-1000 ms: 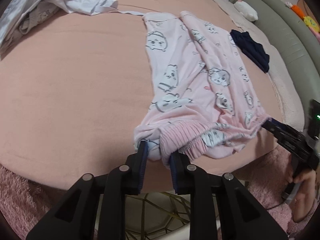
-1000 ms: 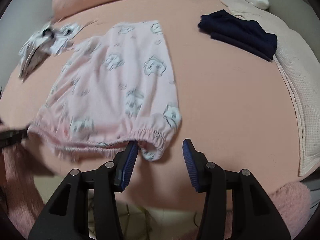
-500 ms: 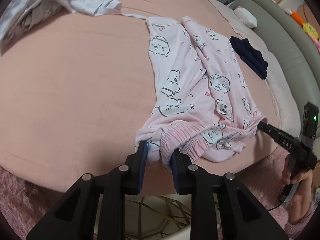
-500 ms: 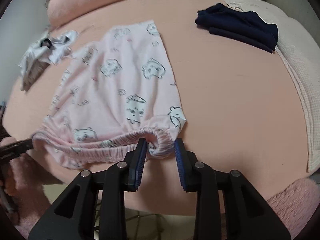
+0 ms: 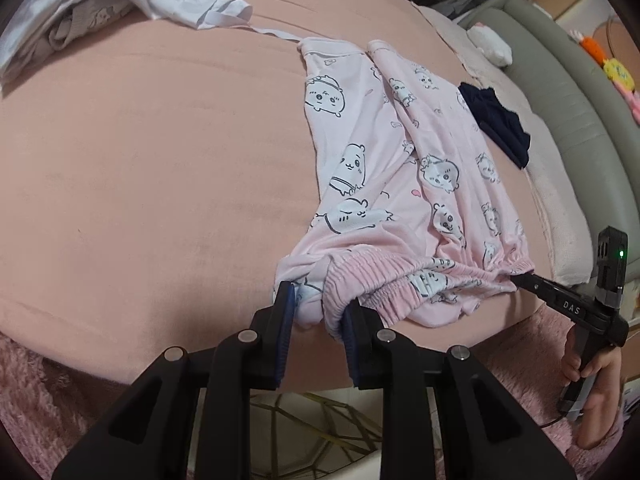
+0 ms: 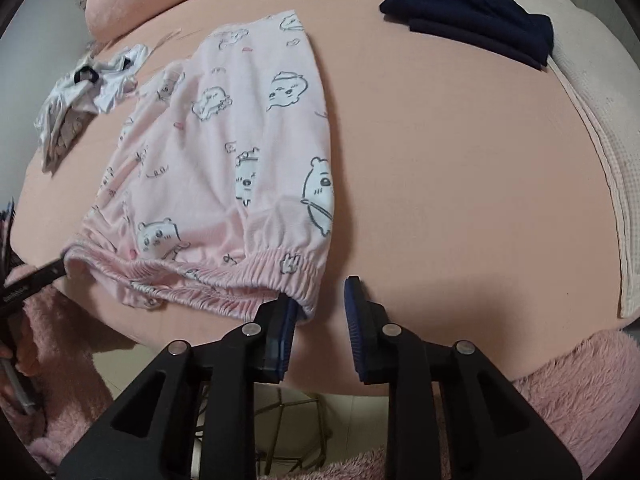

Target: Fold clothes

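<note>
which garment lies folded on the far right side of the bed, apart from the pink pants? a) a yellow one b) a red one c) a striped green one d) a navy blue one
d: a navy blue garment lies folded on the bed, off to the right of the pink pants with bare bed between them.

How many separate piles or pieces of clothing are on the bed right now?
3: pink printed pants at the near edge, a folded navy garment far right, and a crumpled white heap far left, which may hold several items.
</note>
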The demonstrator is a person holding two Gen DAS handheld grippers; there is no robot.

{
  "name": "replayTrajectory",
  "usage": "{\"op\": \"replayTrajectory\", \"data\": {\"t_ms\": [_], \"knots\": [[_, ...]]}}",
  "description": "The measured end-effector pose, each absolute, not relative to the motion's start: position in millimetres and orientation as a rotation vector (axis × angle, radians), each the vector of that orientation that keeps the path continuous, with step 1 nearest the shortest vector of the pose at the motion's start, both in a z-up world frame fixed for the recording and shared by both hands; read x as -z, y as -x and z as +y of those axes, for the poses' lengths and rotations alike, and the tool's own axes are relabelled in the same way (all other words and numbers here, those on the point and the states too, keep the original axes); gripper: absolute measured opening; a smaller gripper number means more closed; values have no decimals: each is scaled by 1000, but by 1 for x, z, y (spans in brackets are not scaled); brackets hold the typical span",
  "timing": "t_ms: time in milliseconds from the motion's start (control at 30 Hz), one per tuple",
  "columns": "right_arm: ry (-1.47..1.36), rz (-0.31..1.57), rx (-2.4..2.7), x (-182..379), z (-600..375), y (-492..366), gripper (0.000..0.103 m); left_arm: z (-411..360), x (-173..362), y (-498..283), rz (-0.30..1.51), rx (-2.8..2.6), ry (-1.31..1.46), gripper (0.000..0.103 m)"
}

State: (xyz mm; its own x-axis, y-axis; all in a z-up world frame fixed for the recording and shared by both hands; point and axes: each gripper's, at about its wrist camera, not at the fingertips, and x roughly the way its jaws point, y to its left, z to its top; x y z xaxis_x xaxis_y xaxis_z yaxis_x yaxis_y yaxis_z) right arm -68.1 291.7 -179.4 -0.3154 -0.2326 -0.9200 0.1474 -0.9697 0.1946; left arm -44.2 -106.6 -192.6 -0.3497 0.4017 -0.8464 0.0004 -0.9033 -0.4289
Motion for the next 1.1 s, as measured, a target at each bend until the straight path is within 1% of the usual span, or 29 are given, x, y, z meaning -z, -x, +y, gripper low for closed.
{"op": "replayTrajectory", "data": {"t_ms": [33,133,267,300,333,367,433,500,600,667,733,800,867,933,1033,1100], "knots": [[-1669,-127,2364,177,293,67,24,-108,193,44,-542,-2332,1618,24],[-1634,-113,2347,173,289,60,29,-107,191,42,-555,-2334,1608,24],[-1650,-41,2362,188,277,68,29,-101,192,40,-525,-2347,1619,24],[-1652,-20,2367,191,276,77,27,-97,191,43,-483,-2360,1635,19],[-1653,14,2375,191,276,85,12,-92,190,48,-425,-2377,1653,15],[-1652,48,2388,191,276,90,3,-89,186,54,-392,-2387,1660,10],[-1618,50,2423,176,277,103,3,-91,159,83,-379,-2413,1609,9],[-1475,19,2521,122,282,131,3,-96,109,121,-360,-2476,1483,9],[-1177,5,2683,16,286,161,3,-99,-5,159,-314,-2588,1181,9],[-926,-19,2779,-61,288,160,3,-97,-88,162,-251,-2667,938,9],[-669,-41,2852,-132,292,142,3,-97,-154,148,-189,-2733,739,9],[-507,-72,2882,-170,296,120,3,-99,-182,129,-154,-2772,635,9],[-428,-103,2884,-180,296,98,3,-99,-179,110,-131,-2783,630,9],[-494,-98,2876,-153,293,87,3,-99,-148,100,-141,-2755,722,9],[-681,-82,2854,-90,288,80,3,-99,-63,102,-203,-2673,986,9],[-896,-101,2814,-25,289,81,3,-97,11,103,-239,-2608,1198,9]]}}
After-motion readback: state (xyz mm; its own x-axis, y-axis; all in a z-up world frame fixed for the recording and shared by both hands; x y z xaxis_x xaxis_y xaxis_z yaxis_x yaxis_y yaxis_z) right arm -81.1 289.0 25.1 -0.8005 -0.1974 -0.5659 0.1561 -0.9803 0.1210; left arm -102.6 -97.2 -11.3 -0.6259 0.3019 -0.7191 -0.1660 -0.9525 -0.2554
